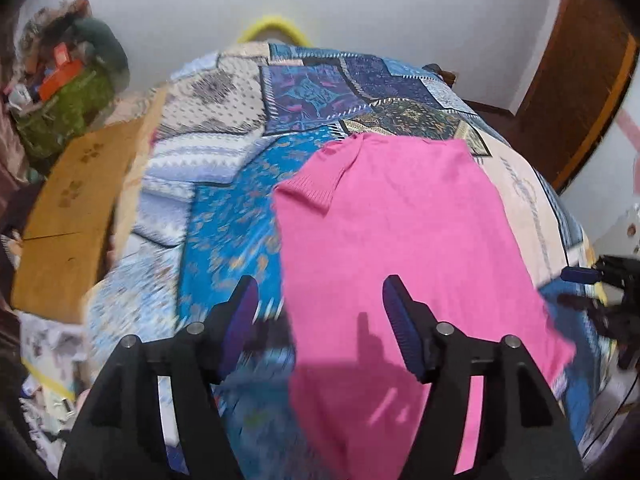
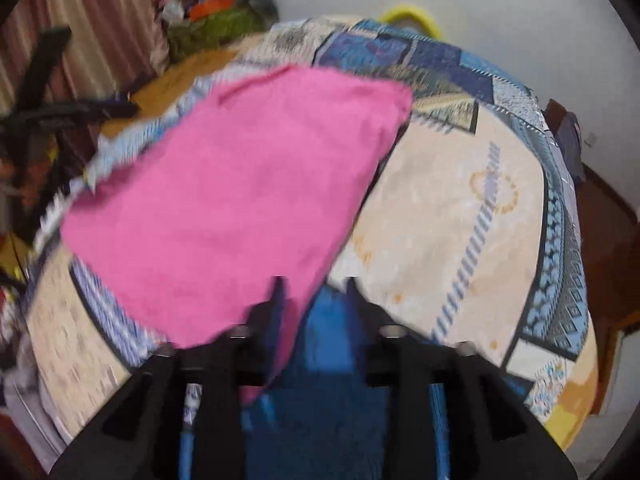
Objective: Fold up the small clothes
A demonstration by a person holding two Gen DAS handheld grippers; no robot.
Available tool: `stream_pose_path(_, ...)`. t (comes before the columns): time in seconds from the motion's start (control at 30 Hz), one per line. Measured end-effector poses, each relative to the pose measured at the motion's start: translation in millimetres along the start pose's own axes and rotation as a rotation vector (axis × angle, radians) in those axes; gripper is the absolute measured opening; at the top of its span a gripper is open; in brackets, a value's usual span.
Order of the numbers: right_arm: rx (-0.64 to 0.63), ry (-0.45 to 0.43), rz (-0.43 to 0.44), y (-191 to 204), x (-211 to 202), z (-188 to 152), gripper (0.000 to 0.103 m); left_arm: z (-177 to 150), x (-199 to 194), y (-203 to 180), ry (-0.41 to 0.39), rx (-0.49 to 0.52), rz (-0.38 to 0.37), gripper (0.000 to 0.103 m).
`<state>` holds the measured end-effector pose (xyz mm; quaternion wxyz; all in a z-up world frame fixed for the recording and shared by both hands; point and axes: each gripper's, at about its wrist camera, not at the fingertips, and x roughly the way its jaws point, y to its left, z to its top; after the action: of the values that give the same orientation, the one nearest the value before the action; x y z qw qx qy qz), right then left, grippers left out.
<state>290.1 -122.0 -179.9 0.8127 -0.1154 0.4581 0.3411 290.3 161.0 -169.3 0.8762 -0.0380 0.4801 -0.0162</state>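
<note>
A pink knit top (image 1: 404, 240) lies spread on a patchwork bedspread (image 1: 240, 208), with one sleeve folded in at its far left. My left gripper (image 1: 320, 300) is open and empty, above the garment's near left edge, its right finger over the pink cloth. In the right wrist view the pink top (image 2: 240, 200) lies ahead and to the left on the bedspread (image 2: 460, 200). My right gripper (image 2: 314, 284) is open above the garment's near corner, which reaches between the fingers. The right gripper also shows at the right edge of the left wrist view (image 1: 600, 280).
A cardboard box (image 1: 76, 216) stands left of the bed. A pile of clutter with a green bag (image 1: 64, 80) is at the far left. A yellow hoop (image 1: 276, 28) is behind the bed against a white wall. A wooden door (image 1: 576, 80) is at the right.
</note>
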Motion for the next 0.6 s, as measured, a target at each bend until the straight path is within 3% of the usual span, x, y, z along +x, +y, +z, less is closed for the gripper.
stream_pose_path(0.13,0.068,-0.052,0.033,-10.4,16.6,18.4,0.044,28.9,57.2,3.9,0.074,-0.031,-0.006,0.064)
stream_pose_path(0.27,0.120,-0.021,0.086,-13.5,46.4,22.8,0.044,52.4,108.6,9.7,0.146,-0.028,0.027,0.064)
stream_pose_path(0.37,0.108,0.017,0.113,-10.6,65.7,15.9,0.044,77.8,112.0,21.3,0.096,-0.029,0.033,0.064)
stream_pose_path(0.43,0.101,-0.004,0.122,-10.8,62.9,13.0,0.044,95.0,110.4,33.2,0.043,-0.024,0.116,0.064)
stream_pose_path(0.5,0.102,0.003,0.124,-12.8,62.0,12.3,0.044,108.4,113.4,55.3,0.047,-0.077,0.200,0.064)
stream_pose_path(0.6,0.122,0.015,0.118,-16.1,57.4,10.9,0.045,104.9,103.7,76.7,0.058,-0.184,0.139,0.064)
